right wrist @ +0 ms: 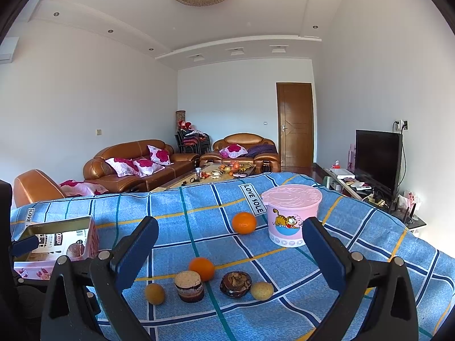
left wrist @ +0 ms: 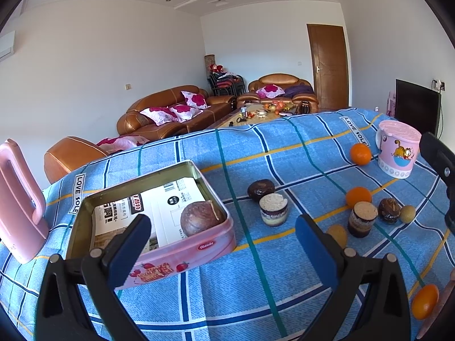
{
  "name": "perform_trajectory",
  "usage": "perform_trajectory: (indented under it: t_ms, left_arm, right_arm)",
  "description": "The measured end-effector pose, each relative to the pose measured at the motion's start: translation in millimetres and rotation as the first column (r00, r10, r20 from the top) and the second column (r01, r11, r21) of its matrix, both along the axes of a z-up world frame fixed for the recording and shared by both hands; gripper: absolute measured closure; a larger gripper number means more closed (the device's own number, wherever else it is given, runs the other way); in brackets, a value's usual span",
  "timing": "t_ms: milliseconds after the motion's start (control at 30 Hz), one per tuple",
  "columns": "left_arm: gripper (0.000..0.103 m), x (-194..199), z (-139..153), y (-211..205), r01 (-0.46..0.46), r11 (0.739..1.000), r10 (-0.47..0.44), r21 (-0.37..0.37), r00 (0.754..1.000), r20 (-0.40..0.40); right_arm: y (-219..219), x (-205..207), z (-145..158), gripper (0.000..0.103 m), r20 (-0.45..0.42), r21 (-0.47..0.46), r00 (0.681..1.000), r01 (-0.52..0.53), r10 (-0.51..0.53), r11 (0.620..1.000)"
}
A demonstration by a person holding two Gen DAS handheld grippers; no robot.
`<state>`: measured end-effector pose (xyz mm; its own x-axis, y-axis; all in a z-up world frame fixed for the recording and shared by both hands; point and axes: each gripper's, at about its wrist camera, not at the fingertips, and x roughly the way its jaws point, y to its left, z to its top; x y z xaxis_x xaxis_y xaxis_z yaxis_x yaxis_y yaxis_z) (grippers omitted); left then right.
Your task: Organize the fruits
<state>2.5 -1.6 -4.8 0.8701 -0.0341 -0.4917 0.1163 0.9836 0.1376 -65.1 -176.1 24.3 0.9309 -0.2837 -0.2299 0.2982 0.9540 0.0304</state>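
Left wrist view: the blue checked cloth (left wrist: 256,298) carries the pink biscuit tin (left wrist: 182,253), a brown passion fruit (left wrist: 202,218) already inside. Right of the tin lie oranges (left wrist: 359,196) among layered cakes (left wrist: 273,209). The left gripper (left wrist: 223,244) and right gripper (right wrist: 230,250) both gape wide, empty. Risk, I judge: round fruit could roll off the sloping cloth if nudged.

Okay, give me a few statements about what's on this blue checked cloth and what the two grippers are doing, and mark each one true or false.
1. The pink tin holds one round brown fruit. True.
2. The left gripper grips an orange. False: it is open and empty.
3. The pink cartoon bucket has its lid on. True.
4. The right gripper is shut on a cake. False: it is open, holding nothing.
5. All oranges are in the tin. False: one orange lies on the cloth beside the bucket.
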Motion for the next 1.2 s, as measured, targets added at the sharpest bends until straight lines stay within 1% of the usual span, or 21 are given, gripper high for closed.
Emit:
perform_trajectory:
  t_ms: [200, 300, 900, 1200]
  left_arm:
    - [0.0, -3.3, 0.6, -2.6, 0.014, 1.0, -0.014, -0.002, 1.0, 0.01]
    - [0.0, -3.8, 0.7, -3.4, 0.016, 1.0, -0.016, -0.003, 1.0, 0.01]
    - [0.0, -4.2, 0.6, -3.0, 0.016, 1.0, -0.016, -0.005, 1.0, 0.008]
    - [0.0, -4.7, 0.3, -3.9, 0.022, 1.0, -0.022, -0.008, 1.0, 0.008]
  right_arm:
    - [-1.2, 5.7, -2.6, 0.001, -0.032, 0.008, 0.999, 0.001, -0.001, 1.0]
    - [-3.4, 4.1, -2.2, 0.001, -0.023, 0.018, 1.0, 0.001, 0.0, 1.0]
    - [-3.9, 1.8, 0.2, 0.001, -0.011, 0.013, 1.0, 0.0, 0.0, 1.0]
    - [-6.2, 0.1, 0.6, 0.001, 0.002, 0.03, 1.0, -0.006, 0.006, 1.0]
